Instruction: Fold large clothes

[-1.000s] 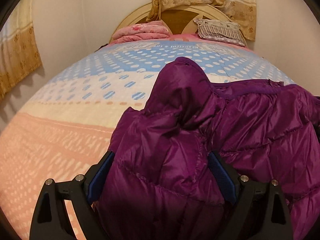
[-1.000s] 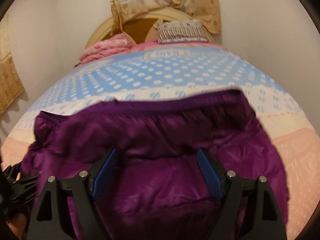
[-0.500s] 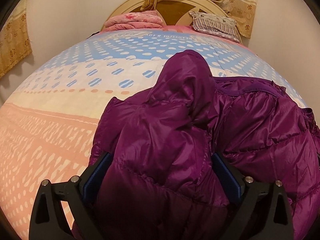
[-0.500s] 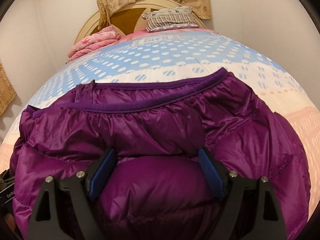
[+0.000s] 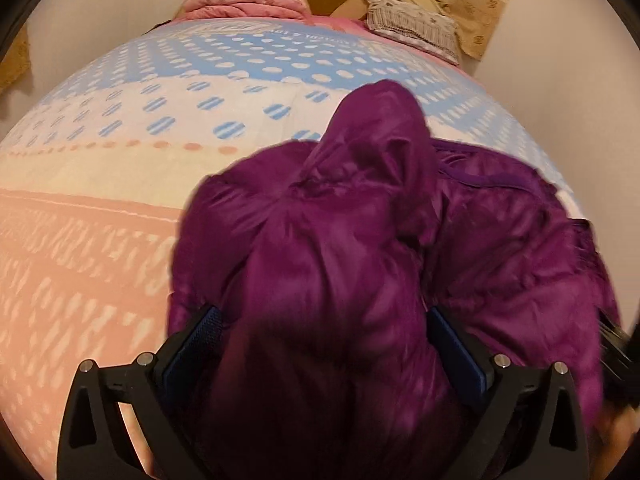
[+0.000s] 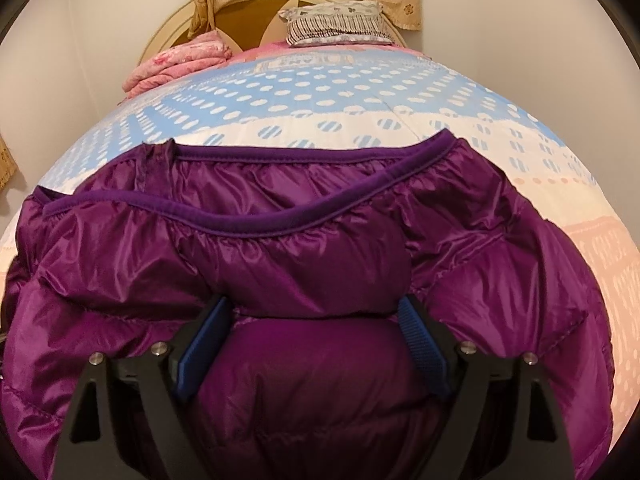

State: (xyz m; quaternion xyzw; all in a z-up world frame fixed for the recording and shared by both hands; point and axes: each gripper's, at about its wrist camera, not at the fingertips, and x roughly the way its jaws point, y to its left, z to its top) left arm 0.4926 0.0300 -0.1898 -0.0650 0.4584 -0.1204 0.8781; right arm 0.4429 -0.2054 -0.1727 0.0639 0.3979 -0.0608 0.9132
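A shiny purple puffer jacket (image 5: pixel 332 264) lies bunched on the bed, its hood or sleeve humped up toward the headboard. In the right wrist view the jacket (image 6: pixel 280 248) shows its darker elastic hem (image 6: pixel 256 232) running across. My left gripper (image 5: pixel 324 344) has its jaws wide apart with thick jacket padding bulging between the blue pads (image 5: pixel 452 344). My right gripper (image 6: pixel 312 340) also stands wide apart with a padded fold filling the gap between its blue pads (image 6: pixel 204 344). Both sit low at the jacket's near edge.
The bed has a quilt (image 5: pixel 120 168) in blue, cream and pink dotted bands. A folded pink blanket (image 6: pixel 176 64) and a striped pillow (image 6: pixel 336 24) lie by the round headboard. Walls and yellow curtains close in on both sides.
Both grippers have moved forward and down over the jacket, which now fills more of each view. The jaws stay equally wide, with fabric between them throughout.
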